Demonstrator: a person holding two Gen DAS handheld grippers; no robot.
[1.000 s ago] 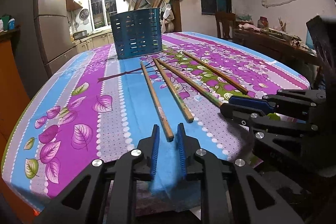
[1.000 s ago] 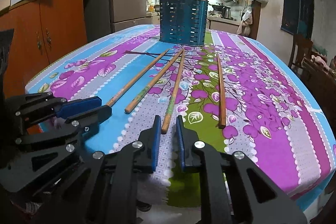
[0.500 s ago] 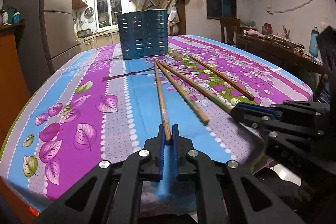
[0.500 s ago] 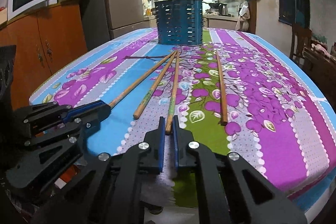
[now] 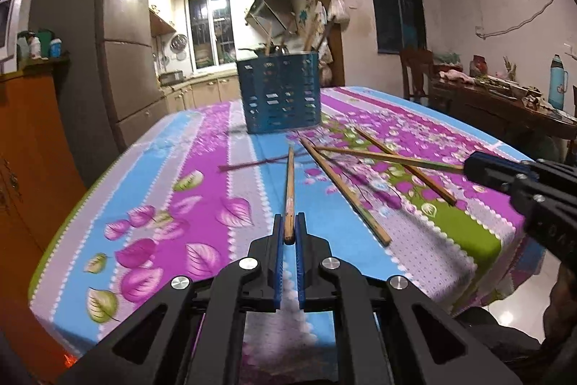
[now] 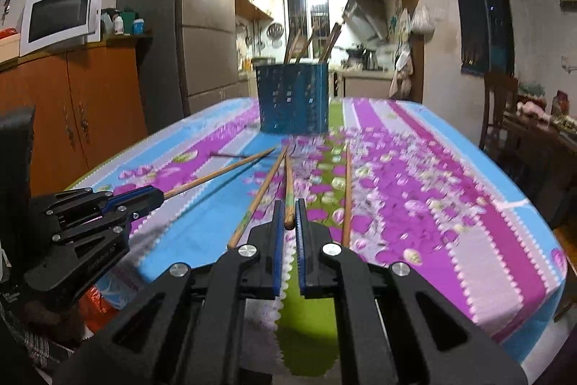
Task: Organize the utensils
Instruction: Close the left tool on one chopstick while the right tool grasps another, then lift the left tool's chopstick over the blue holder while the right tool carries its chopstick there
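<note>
While clamped nearly shut, left claw (image 5: 289,233) and right claw (image 6: 288,221) each pinch one chopstick (image 5: 289,183) (thick end).

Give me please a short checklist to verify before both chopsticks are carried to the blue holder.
1. Left hand-held gripper shut on its chopstick: ok, the pads clamp the near end.
2. Right hand-held gripper shut on its chopstick: ok.
3. Both held chopsticks lifted clear of the tablecloth: cannot tell for the far tips.
4. Blue holder upright, top open: ok, though other utensils already stand inside.
5. Path ahead free: not ok, two loose chopsticks lie between the grippers and the holder.
</note>
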